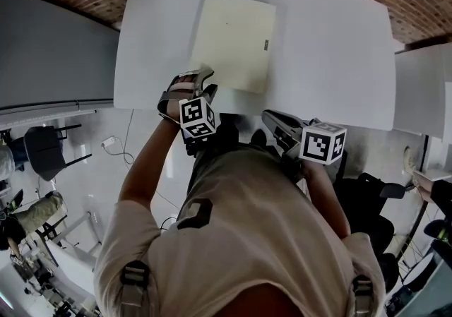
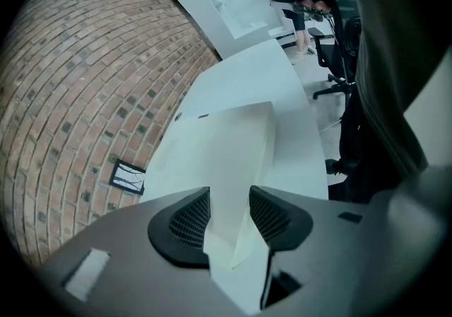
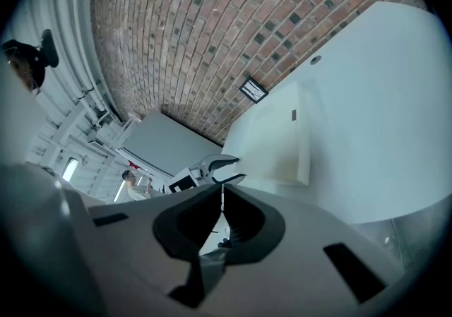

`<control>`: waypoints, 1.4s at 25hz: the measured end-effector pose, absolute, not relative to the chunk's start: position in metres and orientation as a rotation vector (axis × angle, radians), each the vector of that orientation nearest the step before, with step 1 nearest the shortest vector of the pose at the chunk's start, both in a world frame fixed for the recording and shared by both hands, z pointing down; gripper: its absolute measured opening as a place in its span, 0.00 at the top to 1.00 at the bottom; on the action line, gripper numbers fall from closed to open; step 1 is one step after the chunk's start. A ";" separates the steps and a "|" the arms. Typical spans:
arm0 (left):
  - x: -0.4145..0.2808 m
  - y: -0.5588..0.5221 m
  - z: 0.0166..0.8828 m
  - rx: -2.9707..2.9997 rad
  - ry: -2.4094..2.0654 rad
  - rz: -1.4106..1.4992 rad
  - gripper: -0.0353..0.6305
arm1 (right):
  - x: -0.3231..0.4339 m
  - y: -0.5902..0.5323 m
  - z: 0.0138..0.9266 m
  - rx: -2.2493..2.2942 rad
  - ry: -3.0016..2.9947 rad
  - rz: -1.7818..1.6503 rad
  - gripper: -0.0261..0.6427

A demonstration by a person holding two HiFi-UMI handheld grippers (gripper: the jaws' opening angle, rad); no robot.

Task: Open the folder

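The big white table is smooth. The pale folder lies flat and closed on it, close to the person's side and a bit to the left, and nothing is holding it down. That is the main worry. I think that if the cover is pulled up, the whole folder may lift or slide across the table and not open. The left gripper is at the folder's near left corner and points down at it. Its jaws are about half way apart and the corner sits between them, but the pads do not look like they are squeezing it yet. If they close too deep, they could grab the front and back together, and then the folder cannot open. If they close too near the tip, the thin cover could slip out or bend. The right gripper is off the table, by the near edge, well away from the folder. Its jaws are shut tight with nothing in them. It is not pressing the folder down, and I think that makes sliding more likely. There is also a tiny dark mark on the folder's right side. I cannot tell what it is, but if it is a catch, the cover may stay stuck.
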State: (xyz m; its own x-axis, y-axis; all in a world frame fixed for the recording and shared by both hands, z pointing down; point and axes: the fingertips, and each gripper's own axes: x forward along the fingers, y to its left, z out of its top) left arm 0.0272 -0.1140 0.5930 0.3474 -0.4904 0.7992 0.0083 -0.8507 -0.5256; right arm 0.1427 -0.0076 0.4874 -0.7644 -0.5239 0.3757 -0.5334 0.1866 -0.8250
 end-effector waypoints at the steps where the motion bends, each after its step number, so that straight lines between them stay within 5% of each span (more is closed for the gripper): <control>1: 0.028 -0.114 0.594 -2.162 0.413 -1.520 0.68 | 0.143 -0.008 0.487 1.074 -2.416 1.685 0.95; 8: 0.035 -0.111 0.596 -2.138 0.414 -1.445 0.69 | 0.150 -0.009 0.487 1.081 -2.413 1.682 0.95; 11: 0.038 -0.107 0.597 -2.177 0.404 -1.421 0.79 | 0.151 -0.010 0.485 1.080 -2.416 1.676 0.95; 17: 0.046 -0.106 0.590 -2.301 0.429 -1.363 0.83 | 0.150 -0.012 0.484 1.062 -2.415 1.680 0.95; 35: 0.049 -0.106 0.582 -2.393 0.471 -1.347 0.84 | 0.152 -0.015 0.480 1.081 -2.416 1.659 0.95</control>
